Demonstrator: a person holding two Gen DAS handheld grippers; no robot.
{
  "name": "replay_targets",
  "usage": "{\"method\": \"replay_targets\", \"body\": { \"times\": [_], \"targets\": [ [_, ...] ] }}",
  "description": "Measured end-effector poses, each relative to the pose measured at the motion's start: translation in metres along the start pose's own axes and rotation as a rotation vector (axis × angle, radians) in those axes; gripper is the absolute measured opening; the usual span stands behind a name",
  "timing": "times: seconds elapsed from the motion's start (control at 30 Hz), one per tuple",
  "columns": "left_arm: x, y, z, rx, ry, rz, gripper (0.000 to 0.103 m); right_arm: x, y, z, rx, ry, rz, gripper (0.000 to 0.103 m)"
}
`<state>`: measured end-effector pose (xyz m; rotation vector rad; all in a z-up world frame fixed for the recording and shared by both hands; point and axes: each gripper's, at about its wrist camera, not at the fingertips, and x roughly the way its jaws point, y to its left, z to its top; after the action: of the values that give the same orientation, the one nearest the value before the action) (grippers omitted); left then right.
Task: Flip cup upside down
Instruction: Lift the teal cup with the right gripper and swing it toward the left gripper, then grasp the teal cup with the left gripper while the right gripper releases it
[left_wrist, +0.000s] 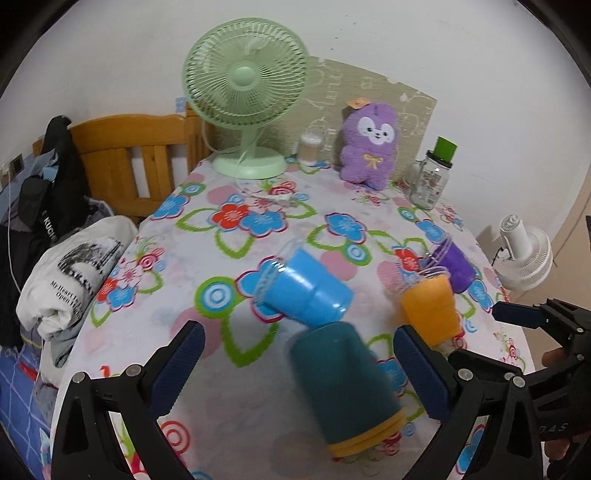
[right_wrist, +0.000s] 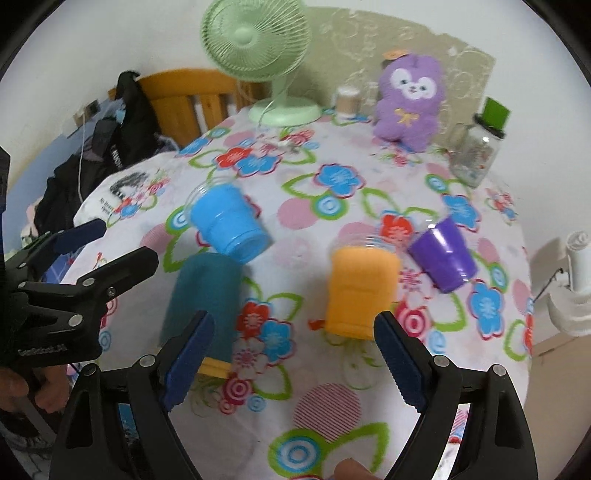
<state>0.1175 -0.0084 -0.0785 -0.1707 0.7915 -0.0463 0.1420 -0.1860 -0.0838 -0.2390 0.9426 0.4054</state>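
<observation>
Several cups are on the flowered tablecloth. A teal cup with a yellow rim stands upside down between my left gripper's open fingers, untouched. A light blue cup lies on its side just beyond it. An orange cup stands upside down and a purple cup lies tilted to the right. In the right wrist view my right gripper is open and empty, with the orange cup just ahead, the teal cup at its left finger, the blue cup and the purple cup beyond.
A green desk fan, a purple plush toy, a small jar and a glass jar with a green lid stand along the far edge. A wooden bed frame and clothes are left; a white fan is right.
</observation>
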Motion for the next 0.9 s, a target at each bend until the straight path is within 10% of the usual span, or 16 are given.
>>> {"method": "replay_targets", "body": {
  "times": [0.9],
  "targets": [
    [0.057,-0.038,-0.002,0.012,0.16,0.021,0.103,-0.018,-0.047,-0.037,0.078,-0.021,-0.032,0.093]
  ]
}}
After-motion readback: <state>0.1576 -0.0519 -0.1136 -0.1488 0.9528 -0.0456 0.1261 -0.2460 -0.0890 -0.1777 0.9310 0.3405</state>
